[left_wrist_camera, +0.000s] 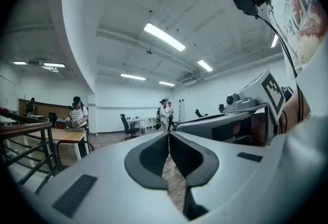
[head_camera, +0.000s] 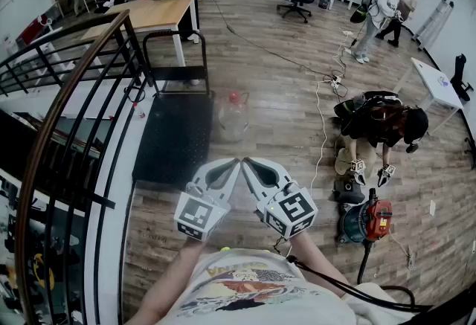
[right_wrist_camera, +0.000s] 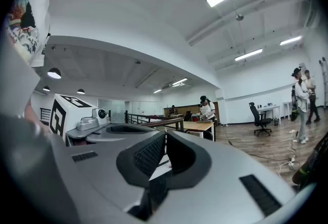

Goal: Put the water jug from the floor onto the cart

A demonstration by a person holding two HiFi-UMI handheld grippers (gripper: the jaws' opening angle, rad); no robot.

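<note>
Black flat cart (head_camera: pixel 172 141) ahead. Water jug (head_camera: pixel 232 117) upright on the floor, just beside the cart's right edge. Left gripper (head_camera: pixel 235 164) and right gripper (head_camera: pixel 248 163) both closed, empty, well short. Best: open the 2, flank jug, lift level.

The water jug (head_camera: pixel 232 117) looks clear glossy plastic, the cart (head_camera: pixel 175 139) matt, the floor (head_camera: pixel 282 93) smooth wood.
</note>
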